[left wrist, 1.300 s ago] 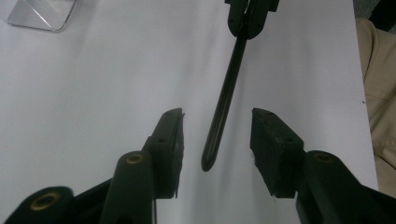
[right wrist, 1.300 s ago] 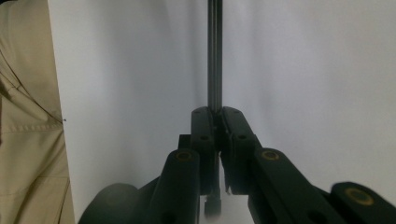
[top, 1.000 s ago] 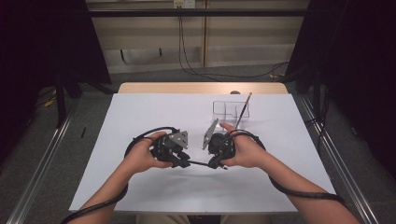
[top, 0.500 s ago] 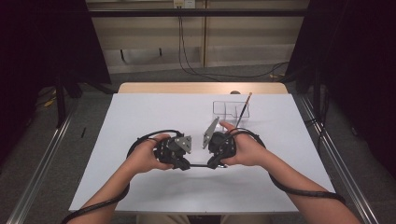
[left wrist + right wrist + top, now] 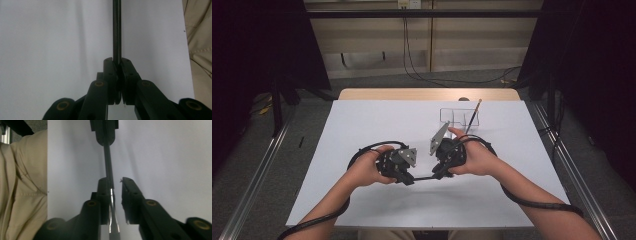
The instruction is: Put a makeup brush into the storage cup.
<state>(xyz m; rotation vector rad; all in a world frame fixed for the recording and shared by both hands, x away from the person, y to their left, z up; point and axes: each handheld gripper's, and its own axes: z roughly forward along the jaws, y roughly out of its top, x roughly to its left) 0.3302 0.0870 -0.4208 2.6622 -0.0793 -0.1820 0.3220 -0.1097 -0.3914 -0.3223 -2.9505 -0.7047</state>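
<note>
A thin black rod point(image 5: 424, 178) with a silver collar near one end spans the gap between my two grippers, low over the white table sheet point(image 5: 377, 120). My left gripper point(image 5: 412, 179) has just been closing and is now shut on the rod point(image 5: 116, 30), pads pressed on both sides point(image 5: 118, 62). My right gripper point(image 5: 437, 176) has just been opening. In the right gripper view the rod point(image 5: 108, 162) rests against one jaw, with a clear gap to the other point(image 5: 115, 181). The left gripper's tip point(image 5: 103, 130) clamps the rod's far end.
A clear plastic tray point(image 5: 452, 117) stands at the back right of the sheet, with a brush point(image 5: 473, 114) leaning in it. Cables loop from both grippers along the forearms. Beige trousers point(image 5: 22, 190) show beyond the table's near edge.
</note>
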